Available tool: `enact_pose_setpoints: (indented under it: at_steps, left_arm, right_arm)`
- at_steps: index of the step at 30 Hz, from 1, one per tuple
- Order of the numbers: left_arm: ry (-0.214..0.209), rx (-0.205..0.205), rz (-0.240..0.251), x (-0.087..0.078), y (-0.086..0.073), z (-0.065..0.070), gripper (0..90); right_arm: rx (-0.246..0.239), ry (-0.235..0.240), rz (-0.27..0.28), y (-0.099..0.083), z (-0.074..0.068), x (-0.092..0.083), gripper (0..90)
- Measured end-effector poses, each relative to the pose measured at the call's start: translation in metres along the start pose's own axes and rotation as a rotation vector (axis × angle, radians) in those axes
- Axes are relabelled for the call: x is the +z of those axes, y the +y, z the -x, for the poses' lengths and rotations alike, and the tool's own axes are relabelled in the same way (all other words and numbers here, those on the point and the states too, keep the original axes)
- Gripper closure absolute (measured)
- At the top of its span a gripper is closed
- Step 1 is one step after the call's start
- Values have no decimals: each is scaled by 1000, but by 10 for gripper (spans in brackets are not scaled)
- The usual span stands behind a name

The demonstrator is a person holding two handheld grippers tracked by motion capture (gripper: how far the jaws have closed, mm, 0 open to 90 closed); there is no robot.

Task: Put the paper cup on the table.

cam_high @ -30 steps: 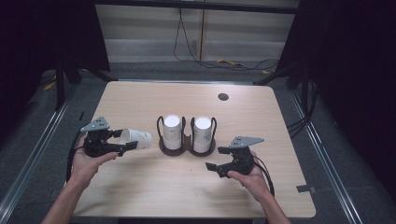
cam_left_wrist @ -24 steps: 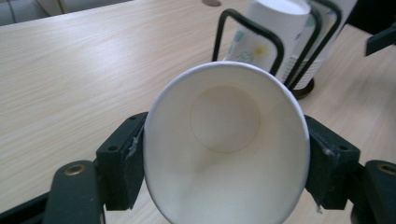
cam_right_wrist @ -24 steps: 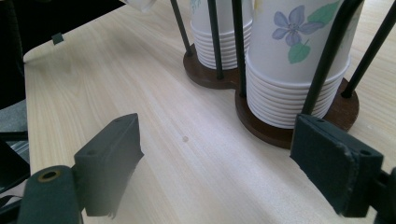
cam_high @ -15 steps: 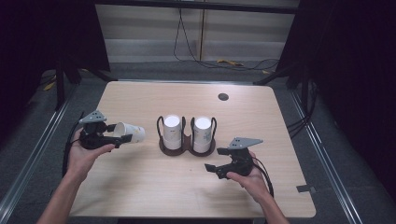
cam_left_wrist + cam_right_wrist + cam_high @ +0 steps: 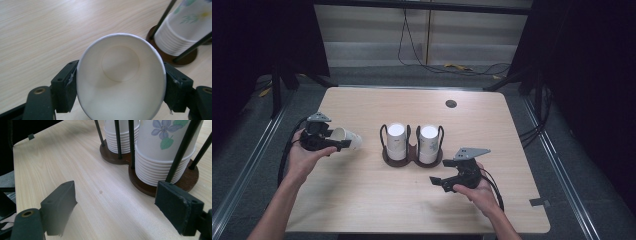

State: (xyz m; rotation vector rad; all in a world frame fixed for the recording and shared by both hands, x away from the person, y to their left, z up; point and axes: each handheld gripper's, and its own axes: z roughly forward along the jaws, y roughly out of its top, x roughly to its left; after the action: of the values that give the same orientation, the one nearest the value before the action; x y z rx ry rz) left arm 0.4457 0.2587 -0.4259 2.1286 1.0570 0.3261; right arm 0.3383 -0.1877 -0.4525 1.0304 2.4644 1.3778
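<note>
The left gripper (image 5: 343,141), clamped on a white cup (image 5: 346,138), has moved away from the holder (image 5: 412,155) toward the worktop's (image 5: 362,200) left edge. The gap between cup and holder has widened.

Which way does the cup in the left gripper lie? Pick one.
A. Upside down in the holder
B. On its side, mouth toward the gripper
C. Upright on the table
B: the left gripper clamps the paper cup with its open mouth facing the gripper's camera.
</note>
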Motion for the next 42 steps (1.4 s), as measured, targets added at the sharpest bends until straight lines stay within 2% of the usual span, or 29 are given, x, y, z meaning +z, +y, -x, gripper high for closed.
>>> enact_pose_setpoints:
  at_steps: [8, 18, 21, 25, 27, 30, 32, 36, 42]
  left_arm:
    - [30, 0, -60, 6, 7, -6, 254]
    - [34, -31, -168, 22, 11, -13, 247]
    - [19, -40, -191, 27, 12, -16, 244]
    - [28, -49, -180, 28, 12, -16, 233]
    - [20, -32, -185, 29, 12, -16, 224]
    - [19, -29, -178, 30, 12, -15, 208]
    - [11, -50, -162, 34, 13, -15, 205]
    - [7, -60, -141, 36, 13, -13, 202]
    - [-9, -35, -160, 39, 13, -12, 198]
  right_arm:
    - [-2, -1, -8, 0, 0, 1, 168]
    - [2, -8, -14, -1, 1, 3, 165]
    - [2, -10, -21, -1, 0, 4, 165]
    - [-4, -9, -29, -1, 0, 4, 165]
    - [-2, -10, -28, -1, 0, 4, 164]
    - [-4, -11, -28, -1, 0, 4, 164]
    - [-1, -14, -26, -1, 0, 3, 164]
    - [-1, -11, -21, -1, -1, 3, 164]
    - [-4, -8, -20, -1, -1, 4, 164]
